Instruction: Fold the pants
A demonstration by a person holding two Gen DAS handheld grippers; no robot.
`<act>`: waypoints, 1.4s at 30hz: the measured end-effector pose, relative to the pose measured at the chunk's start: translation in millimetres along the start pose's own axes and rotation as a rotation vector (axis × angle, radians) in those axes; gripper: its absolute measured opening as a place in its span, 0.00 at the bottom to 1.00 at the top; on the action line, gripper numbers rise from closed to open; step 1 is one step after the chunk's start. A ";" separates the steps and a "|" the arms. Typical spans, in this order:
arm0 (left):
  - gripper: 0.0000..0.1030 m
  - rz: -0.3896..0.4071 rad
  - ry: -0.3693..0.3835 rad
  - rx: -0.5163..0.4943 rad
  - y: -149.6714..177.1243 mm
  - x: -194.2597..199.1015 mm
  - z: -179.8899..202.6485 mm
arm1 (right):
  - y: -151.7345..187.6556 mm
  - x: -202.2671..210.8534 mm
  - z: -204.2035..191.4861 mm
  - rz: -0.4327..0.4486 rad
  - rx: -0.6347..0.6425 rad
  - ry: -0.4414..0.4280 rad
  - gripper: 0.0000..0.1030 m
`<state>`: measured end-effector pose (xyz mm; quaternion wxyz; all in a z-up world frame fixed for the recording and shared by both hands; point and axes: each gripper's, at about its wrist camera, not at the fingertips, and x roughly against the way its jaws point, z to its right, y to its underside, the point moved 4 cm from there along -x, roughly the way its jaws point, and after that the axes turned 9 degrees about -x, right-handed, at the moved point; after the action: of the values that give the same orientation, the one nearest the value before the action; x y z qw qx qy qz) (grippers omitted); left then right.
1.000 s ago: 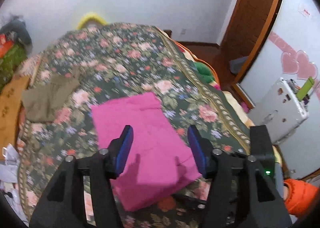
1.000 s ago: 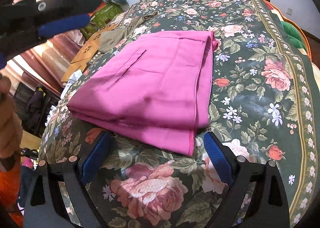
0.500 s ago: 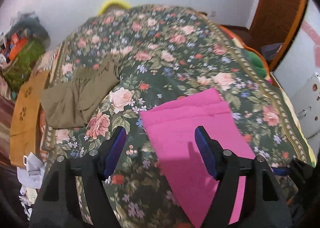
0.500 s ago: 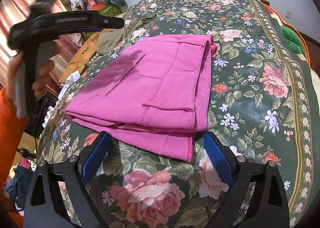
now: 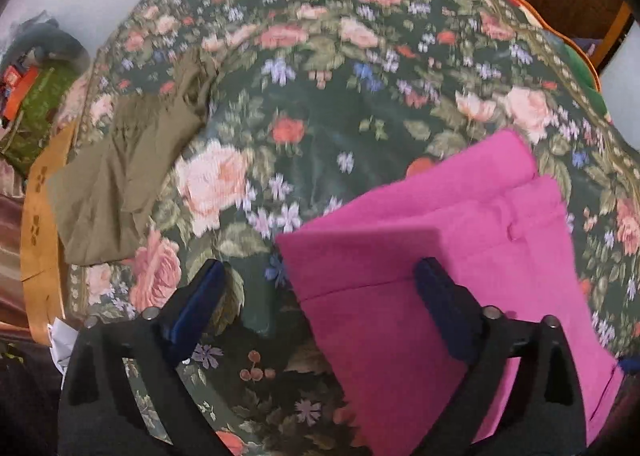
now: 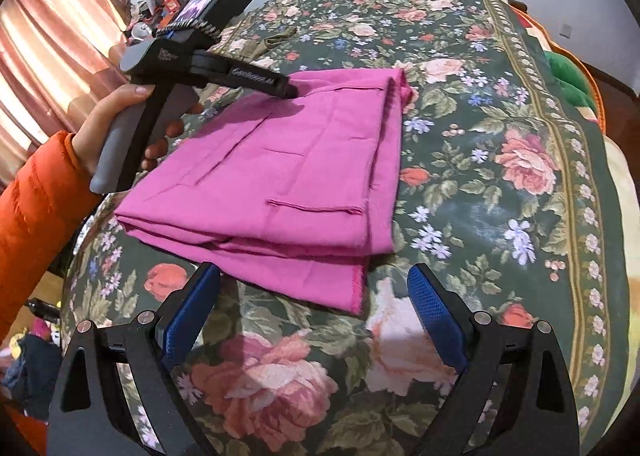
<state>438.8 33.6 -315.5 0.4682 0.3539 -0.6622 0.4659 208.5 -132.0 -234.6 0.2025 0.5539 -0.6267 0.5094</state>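
Oddly, the left wrist view is smeared with blur, so the olive garment [image 5: 120, 176] at the bed's left edge shows no detail. The left tongs [image 5: 320, 288] have just been opening and stand wide and empty over the near left corner of the folded pink pants [image 5: 440, 256], which lie on the floral bedspread [image 5: 320, 116]. Only the right wrist view shows the left hand [image 6: 120, 124] on the handle. The right tongs [image 6: 316, 296] gape empty near the pants' front hem.
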 end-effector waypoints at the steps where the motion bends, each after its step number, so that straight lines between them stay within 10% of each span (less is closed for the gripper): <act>1: 0.96 -0.002 0.008 -0.012 4.1 -0.5 -1.3 | 0.4 1.5 2.0 0.001 -0.001 0.004 0.90; 12: 0.96 0.043 -0.042 0.020 75.6 37.4 -21.3 | -6.9 29.5 12.2 0.087 -0.039 0.016 0.90; 29: 0.95 0.131 0.189 0.269 174.1 105.6 -15.7 | -8.8 28.4 6.1 0.114 -0.079 -0.014 0.88; 36: 0.74 0.299 0.033 0.213 181.0 155.1 -17.5 | -4.1 23.5 -2.6 0.090 -0.068 -0.041 0.65; 42: 0.44 0.216 0.159 0.229 184.0 130.0 -18.9 | -1.3 14.2 -13.0 0.053 -0.098 -0.105 0.48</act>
<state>237.4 105.3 -242.2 0.4227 0.2940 -0.5999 0.6124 201.3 -127.5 -217.3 0.1825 0.5524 -0.6750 0.4538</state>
